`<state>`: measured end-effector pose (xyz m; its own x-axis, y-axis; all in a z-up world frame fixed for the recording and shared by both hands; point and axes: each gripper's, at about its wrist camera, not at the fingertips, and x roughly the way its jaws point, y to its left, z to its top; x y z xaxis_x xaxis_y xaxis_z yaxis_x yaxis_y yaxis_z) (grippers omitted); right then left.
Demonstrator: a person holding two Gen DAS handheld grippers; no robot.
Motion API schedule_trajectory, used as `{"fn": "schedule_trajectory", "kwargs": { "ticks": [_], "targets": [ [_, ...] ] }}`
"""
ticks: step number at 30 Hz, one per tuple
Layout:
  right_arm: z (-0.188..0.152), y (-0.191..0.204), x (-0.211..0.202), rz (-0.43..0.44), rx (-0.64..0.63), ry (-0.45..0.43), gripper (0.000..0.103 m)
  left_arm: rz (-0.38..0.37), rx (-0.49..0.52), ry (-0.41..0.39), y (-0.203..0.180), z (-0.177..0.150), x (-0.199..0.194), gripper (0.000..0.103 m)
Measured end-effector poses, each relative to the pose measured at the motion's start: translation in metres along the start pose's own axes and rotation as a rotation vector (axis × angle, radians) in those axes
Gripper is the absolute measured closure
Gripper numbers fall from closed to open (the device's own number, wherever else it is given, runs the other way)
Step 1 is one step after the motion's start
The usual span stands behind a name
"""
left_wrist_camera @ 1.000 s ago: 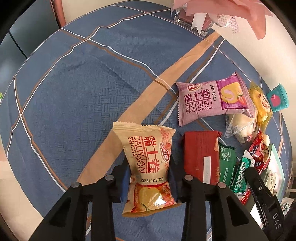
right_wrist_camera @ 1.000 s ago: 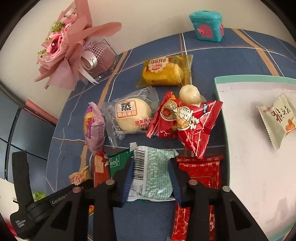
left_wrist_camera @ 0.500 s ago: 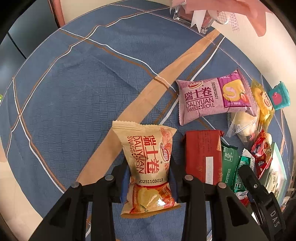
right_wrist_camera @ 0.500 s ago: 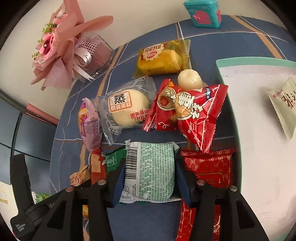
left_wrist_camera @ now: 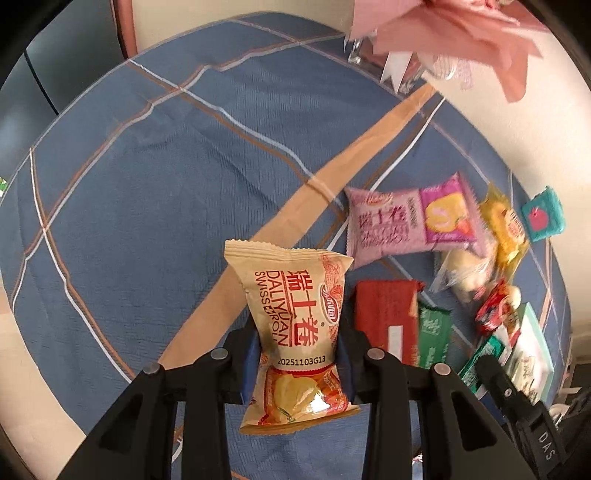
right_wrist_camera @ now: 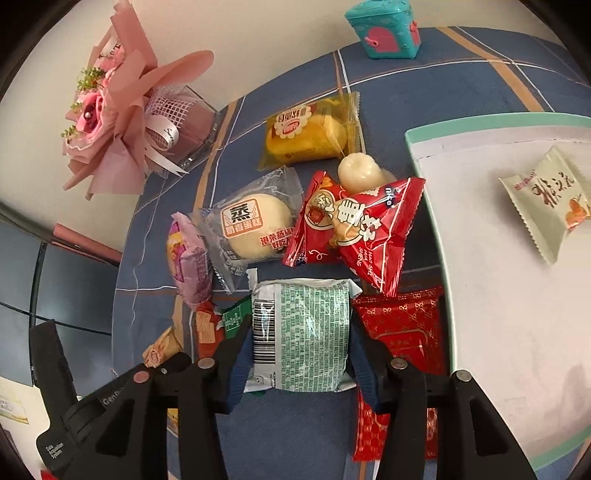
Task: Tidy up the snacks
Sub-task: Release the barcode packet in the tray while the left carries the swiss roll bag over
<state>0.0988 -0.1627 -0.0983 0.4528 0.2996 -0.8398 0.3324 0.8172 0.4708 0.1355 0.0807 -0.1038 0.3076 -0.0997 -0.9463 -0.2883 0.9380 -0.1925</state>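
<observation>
My left gripper (left_wrist_camera: 297,363) is shut on a tan Swiss roll packet (left_wrist_camera: 295,317) and holds it above the blue tablecloth. My right gripper (right_wrist_camera: 297,363) is shut on a green and white snack packet (right_wrist_camera: 301,336), barcode side up. Beyond it lie red peanut packets (right_wrist_camera: 364,229), a steamed cake packet (right_wrist_camera: 251,221), a yellow cake packet (right_wrist_camera: 308,131) and a purple Swiss roll packet (right_wrist_camera: 186,254), which also shows in the left wrist view (left_wrist_camera: 410,223). A white tray with a green rim (right_wrist_camera: 436,236) at the right holds one pale candy packet (right_wrist_camera: 550,201).
A pink bouquet in a glass vase (right_wrist_camera: 125,122) stands at the back left. A teal toy chest (right_wrist_camera: 388,27) sits at the back by the wall. A red patterned packet (right_wrist_camera: 402,332) lies beside the tray. A flat red packet (left_wrist_camera: 384,312) lies right of my left gripper.
Both grippers have lifted slightly with their packets. The left view has swung, so the snack pile sits lower right and blurred. The right gripper has drawn the green packet closer.
</observation>
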Motion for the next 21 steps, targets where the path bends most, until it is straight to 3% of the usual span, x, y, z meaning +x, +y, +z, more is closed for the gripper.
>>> {"fn": "schedule_trajectory", "kwargs": {
  "ticks": [11, 21],
  "targets": [
    [0.001, 0.007, -0.033, -0.034, -0.027, -0.002, 0.051, -0.037, 0.014, -0.089, -0.015, -0.005, -0.040, 0.067],
    [0.006, -0.002, -0.068, -0.089, -0.048, -0.034, 0.051, -0.065, 0.066, -0.096, -0.052, -0.019, -0.049, 0.067]
  ]
}}
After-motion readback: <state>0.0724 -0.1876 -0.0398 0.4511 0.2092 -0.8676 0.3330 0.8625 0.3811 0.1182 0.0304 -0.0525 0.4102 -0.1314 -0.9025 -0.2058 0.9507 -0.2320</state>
